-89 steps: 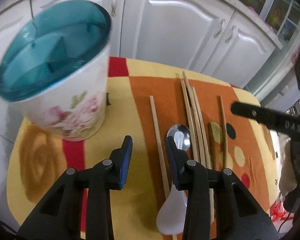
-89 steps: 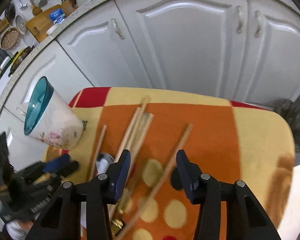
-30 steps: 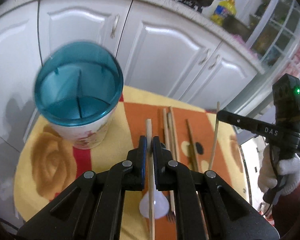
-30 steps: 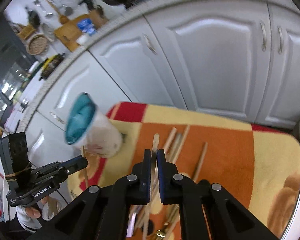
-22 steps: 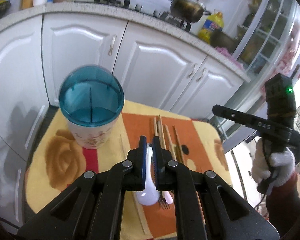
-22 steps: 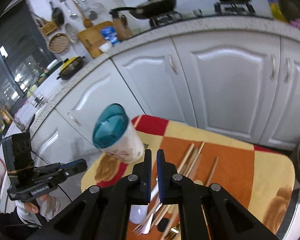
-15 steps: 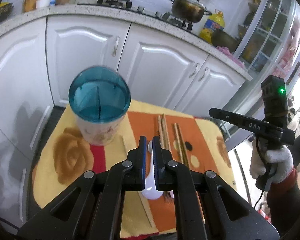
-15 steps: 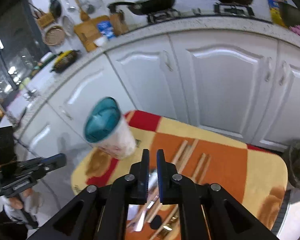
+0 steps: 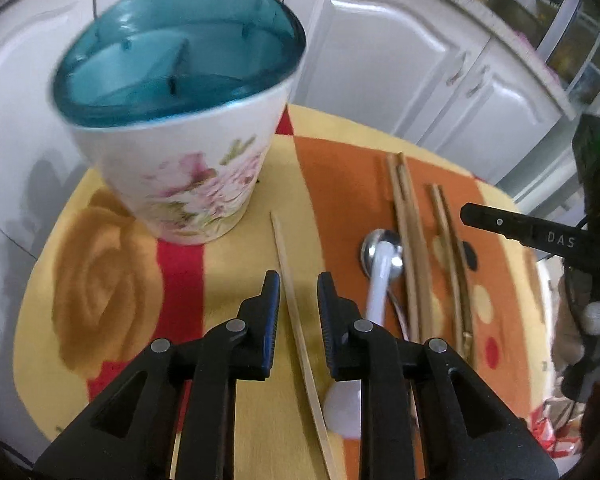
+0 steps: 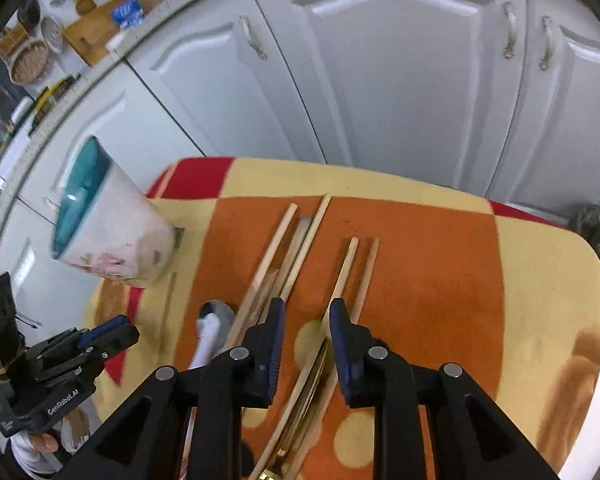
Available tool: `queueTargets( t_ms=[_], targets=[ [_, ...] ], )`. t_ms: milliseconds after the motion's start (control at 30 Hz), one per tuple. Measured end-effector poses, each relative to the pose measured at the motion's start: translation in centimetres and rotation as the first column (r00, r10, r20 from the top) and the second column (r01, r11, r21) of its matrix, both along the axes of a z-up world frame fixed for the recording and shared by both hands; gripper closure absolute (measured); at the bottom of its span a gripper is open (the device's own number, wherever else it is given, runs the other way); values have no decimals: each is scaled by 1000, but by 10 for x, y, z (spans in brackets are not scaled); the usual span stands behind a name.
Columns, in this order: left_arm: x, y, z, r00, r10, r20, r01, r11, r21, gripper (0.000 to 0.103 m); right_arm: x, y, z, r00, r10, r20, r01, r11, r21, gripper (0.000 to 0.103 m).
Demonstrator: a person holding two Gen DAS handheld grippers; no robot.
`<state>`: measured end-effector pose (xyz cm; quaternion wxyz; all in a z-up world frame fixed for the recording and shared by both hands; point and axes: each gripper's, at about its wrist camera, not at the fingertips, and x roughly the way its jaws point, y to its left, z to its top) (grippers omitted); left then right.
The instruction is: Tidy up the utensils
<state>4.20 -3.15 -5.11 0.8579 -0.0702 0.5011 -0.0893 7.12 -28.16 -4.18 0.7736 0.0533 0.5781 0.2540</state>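
1. White cabinet doors [image 10: 400, 80] fill the background beyond both tools, with a kitchen counter running above them.
2. Yellow, orange and red cloth covers the worktop [image 9: 112, 280], which lies directly under both tools and carries every utensil.
3. Floral holder [image 9: 180, 128], white outside and teal inside with dividers, stands upright ahead and to the left of the left tool [image 9: 298, 300]; in the right wrist view it sits far to the left [image 10: 112, 236].
4. Left tool hangs low over the cloth with its jaws partly open and gripping nothing; a single chopstick [image 9: 296, 300] lies on the cloth in the gap between its blue-padded fingers [image 9: 270, 312].
5. Right tool [image 10: 306, 328] is likewise partly open and holds nothing, poised above the near ends of a chopstick pair [image 10: 354, 276].
6. Longer chopsticks [image 10: 288, 256] lie in a bundle just left of that pair, reaching ahead of the right tool.
7. White plastic spoon [image 9: 380, 292] rests to the right of the left tool, its handle end lying on the bowl of a metal spoon [image 9: 382, 248].
8. Gold-coloured utensil [image 10: 304, 384] lies below the right tool, partly hidden by it.
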Motion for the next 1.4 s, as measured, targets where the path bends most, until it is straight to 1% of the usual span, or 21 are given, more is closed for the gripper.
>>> queueTargets(
  t_ms=[67,133,200,233,267,300,367,433,467,533,567,633,700,867,1000,1067,1233,1300,1367,1400],
  targets=[
    [6,-5,-9,1000,3,-4,-3,999,47,85,7,5,-10,1000,-1,-15,0,999,-42,81],
    [12,-7,-16,1000,10,-19,-9,997,76,85,13,8,-21,999,-3,-38,0,998,-70,81],
    [19,-8,-25,999,21,-47,-15,994,111,83,18,10,-23,999,-6,-31,4,997,-75,83],
    [21,-9,-25,999,21,-30,-18,992,123,82,20,12,-24,999,-6,-33,3,997,-77,83],
    [24,-11,-26,999,18,-32,-13,991,135,79,23,13,-25,999,-5,-37,2,997,-78,86],
    [26,-14,-27,1000,14,-26,-10,990,144,79,25,15,-29,999,-1,-47,-3,996,-85,93],
    [29,-16,-28,1000,2,-12,0,989,149,79,25,18,-32,1000,11,-24,-13,996,-89,94],
    [29,-14,-28,1000,-11,-4,11,991,133,88,23,18,-30,999,26,-25,-28,996,-81,94],
    [29,-10,-28,1000,-13,-15,15,995,104,97,22,16,-27,999,23,-25,-25,998,-65,95],
    [24,2,-23,999,-3,-44,4,1000,7,98,17,9,-14,1000,12,-3,-12,999,-33,95],
    [19,9,-18,999,7,-41,-8,999,-33,98,14,5,-5,1000,8,7,-8,1000,-13,95],
    [8,18,-3,1000,15,-14,-16,997,-75,98,7,-3,19,999,11,43,-13,999,38,95],
    [-5,24,15,1000,4,22,-2,994,-110,98,0,-6,41,996,22,82,-27,998,62,96],
    [-41,30,66,991,-49,128,67,988,-142,98,-24,-15,93,984,46,175,-68,990,124,97],
    [-67,37,98,982,-61,181,91,982,-163,98,-42,-18,122,970,64,236,-100,984,146,97],
    [-83,45,108,978,-50,201,85,981,-174,98,-51,-16,134,961,74,265,-117,981,152,98],
    [-104,50,130,969,-9,246,58,979,-193,98,-66,-11,157,942,92,324,-149,976,158,98],
    [-111,54,135,965,-6,263,54,983,-177,98,-69,-8,164,935,96,342,-156,976,152,98],
    [-111,58,131,968,3,252,40,985,-166,98,-70,-7,166,934,96,345,-156,976,151,98],
    [-110,58,126,973,3,231,36,985,-168,98,-71,-6,165,934,97,344,-157,976,152,98]
  ],
)
